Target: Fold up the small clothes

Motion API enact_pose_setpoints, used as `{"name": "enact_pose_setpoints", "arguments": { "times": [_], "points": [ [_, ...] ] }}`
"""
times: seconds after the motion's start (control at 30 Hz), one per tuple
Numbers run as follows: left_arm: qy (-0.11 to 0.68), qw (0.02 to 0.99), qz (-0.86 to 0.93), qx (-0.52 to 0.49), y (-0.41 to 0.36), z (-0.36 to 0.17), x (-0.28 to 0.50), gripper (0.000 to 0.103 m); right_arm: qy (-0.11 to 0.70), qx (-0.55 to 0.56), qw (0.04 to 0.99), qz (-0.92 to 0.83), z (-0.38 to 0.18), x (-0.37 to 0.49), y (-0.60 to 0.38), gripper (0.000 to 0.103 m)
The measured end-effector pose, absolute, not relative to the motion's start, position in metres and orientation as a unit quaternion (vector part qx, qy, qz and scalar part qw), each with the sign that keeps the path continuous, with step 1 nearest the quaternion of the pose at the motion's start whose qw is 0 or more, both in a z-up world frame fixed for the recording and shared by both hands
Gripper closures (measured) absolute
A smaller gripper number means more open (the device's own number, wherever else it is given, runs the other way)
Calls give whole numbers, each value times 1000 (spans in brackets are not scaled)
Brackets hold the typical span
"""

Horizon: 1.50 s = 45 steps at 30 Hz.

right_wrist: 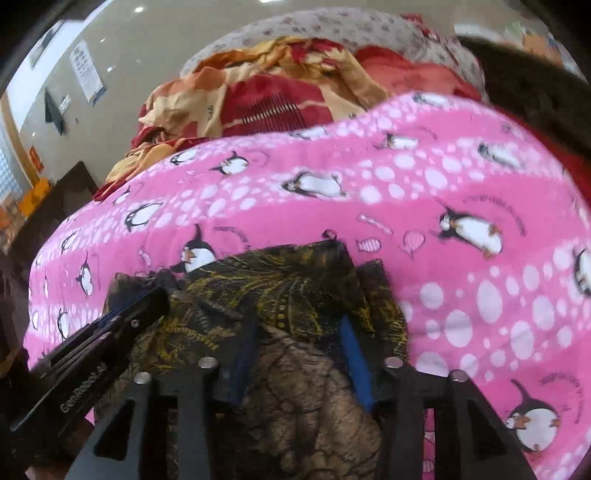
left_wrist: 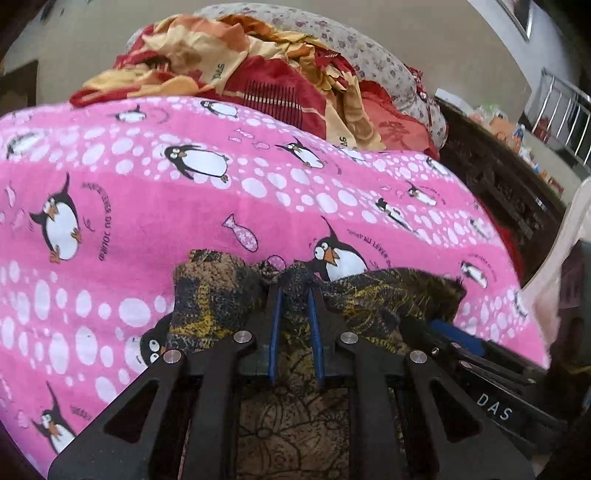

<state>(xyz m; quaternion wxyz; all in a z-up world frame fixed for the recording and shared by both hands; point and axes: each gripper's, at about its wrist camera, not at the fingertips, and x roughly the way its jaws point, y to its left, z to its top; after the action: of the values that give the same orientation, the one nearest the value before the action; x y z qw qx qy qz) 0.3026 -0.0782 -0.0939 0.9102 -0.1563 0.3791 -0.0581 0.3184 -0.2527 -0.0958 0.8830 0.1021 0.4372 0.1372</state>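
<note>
left wrist view: the left tool [left_wrist: 295, 291] has its blue-padded fingers drawn together, clamped on a bunched ridge of the small dark brown garment with yellow scribble print [left_wrist: 214, 295]. the garment lies on the pink penguin-print blanket [left_wrist: 147, 192]. right wrist view: the right tool [right_wrist: 301, 332] has its fingers set apart, the garment [right_wrist: 288, 288] draped across and between them. behind the blanket [right_wrist: 443, 177] sits a crumpled red and orange floral cloth [right_wrist: 258, 74].

- Soft, even daylight; the pink blanket [left_wrist: 258, 192] is bright, with no hard shadows.
- Ceiling spots [right_wrist: 139, 9] glare small above it.
- Right view smears around the blanket's far edge; left is sharper.
- Fisheye bends everything, corners black.
</note>
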Motion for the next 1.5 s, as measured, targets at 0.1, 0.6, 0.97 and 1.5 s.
{"name": "enact_pose_setpoints", "arguments": {
  "times": [0.1, 0.6, 0.97, 1.5],
  "points": [
    [384, 909, -59, -154, -79, -92, 303, 89, 440, 112, 879, 141, -96, 322, -255, 57],
    [458, 841, -174, -230, -9, -108, 205, 8, 424, 251, 826, 273, -76, 247, -368, 20],
    [438, 817, -293, -233, -33, -113, 210, 6, 441, 248, 783, 362, -127, 256, -353, 20],
    [428, 819, -214, -316, 3, -128, 213, 79, 444, 189, 792, 374, -127, 273, -314, 61]
  ]
}}
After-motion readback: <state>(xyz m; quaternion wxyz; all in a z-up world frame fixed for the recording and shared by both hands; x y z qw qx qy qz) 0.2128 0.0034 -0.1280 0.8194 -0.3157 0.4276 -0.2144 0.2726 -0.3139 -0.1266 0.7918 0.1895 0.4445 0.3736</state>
